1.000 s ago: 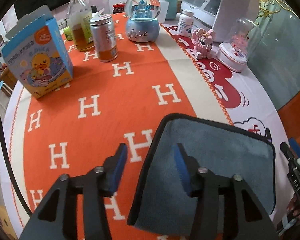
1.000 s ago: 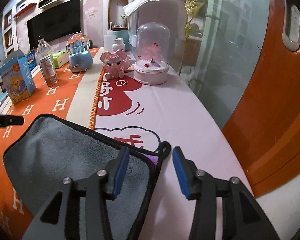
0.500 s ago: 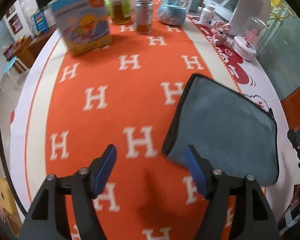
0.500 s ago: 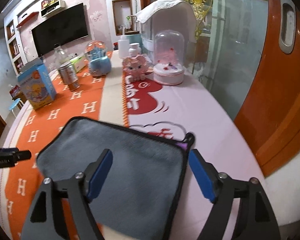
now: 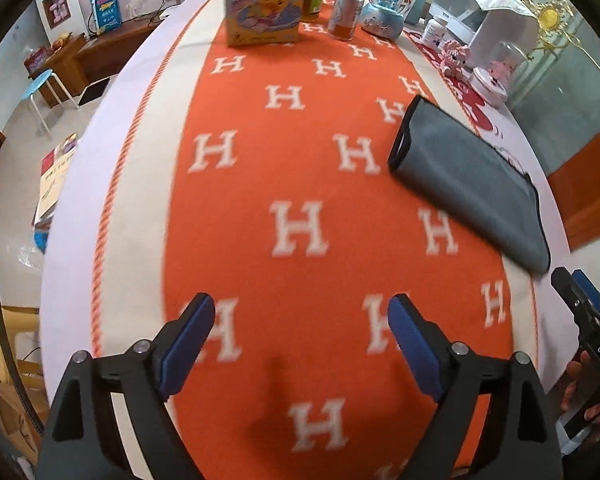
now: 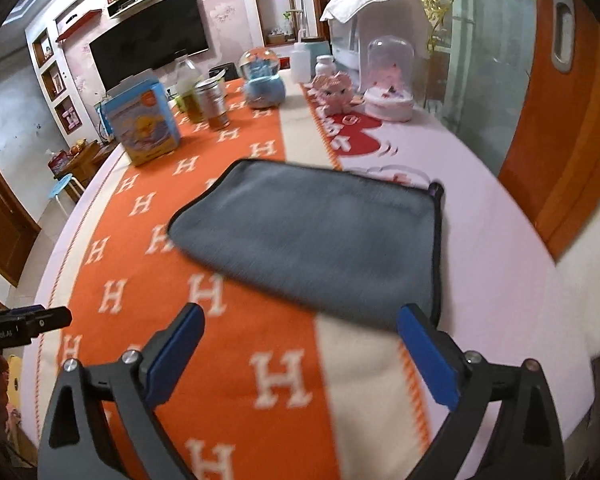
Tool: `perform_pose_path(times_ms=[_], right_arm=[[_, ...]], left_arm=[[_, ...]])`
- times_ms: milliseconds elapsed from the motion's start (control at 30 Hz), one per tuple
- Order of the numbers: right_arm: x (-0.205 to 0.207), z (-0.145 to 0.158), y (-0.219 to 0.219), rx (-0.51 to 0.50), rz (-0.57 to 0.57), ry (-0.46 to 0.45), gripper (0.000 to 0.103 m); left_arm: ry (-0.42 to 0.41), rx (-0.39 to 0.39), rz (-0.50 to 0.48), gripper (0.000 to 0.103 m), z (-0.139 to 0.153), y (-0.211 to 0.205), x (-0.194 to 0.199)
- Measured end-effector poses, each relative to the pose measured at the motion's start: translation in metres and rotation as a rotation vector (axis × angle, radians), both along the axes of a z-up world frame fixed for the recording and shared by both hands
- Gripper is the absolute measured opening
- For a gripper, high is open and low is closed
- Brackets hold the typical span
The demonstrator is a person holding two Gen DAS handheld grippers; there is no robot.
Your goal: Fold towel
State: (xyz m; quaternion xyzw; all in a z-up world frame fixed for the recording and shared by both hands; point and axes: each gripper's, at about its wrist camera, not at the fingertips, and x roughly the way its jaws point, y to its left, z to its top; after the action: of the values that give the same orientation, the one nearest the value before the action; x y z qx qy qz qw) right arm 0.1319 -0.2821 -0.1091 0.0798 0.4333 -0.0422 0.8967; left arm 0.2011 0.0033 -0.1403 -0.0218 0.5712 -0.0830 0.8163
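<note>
Both claws withdrawn, towel [image 6: 316,236] lying ahead, untouched.

White letter "H" repeats across the orange cloth [image 5: 300,168] on the table; "DAS" stands on the right hand-held gripper [image 5: 592,320] at the right edge; the far duck box [image 5: 262,2] print is unreadable

Pink wall with dark television [image 6: 150,36], wooden cabinet [image 5: 100,56], blue stool [image 5: 40,88], possibly glass partition [image 6: 496,68]
</note>
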Motion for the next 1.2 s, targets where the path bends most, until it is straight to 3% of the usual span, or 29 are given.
perform_pose_path(times_ms=[233,400,567,833,1200], right_arm=[[-0.059,0.001,0.042,0.065,-0.012,0.025,0.103],[-0.09,0.006,0.065,0.095,0.019,0.068,0.103],[-0.114,0.02,0.088,0.058,0.087,0.103,0.103],[-0.126,0.051,0.094,0.059,0.152,0.16,0.103],[-0.145,0.101,0.09,0.072,0.278,0.163,0.103]], left_arm=[[0.001,0.007,-0.022,0.101,0.012,0.042,-0.068],[-0.031,0.058,-0.017,0.102,0.031,0.058,-0.105],[-0.06,0.063,0.002,0.102,0.055,0.065,-0.133],[-0.11,0.061,0.089,0.102,0.098,0.057,-0.161],[-0.167,0.078,0.085,0.102,0.135,0.004,-0.182]])
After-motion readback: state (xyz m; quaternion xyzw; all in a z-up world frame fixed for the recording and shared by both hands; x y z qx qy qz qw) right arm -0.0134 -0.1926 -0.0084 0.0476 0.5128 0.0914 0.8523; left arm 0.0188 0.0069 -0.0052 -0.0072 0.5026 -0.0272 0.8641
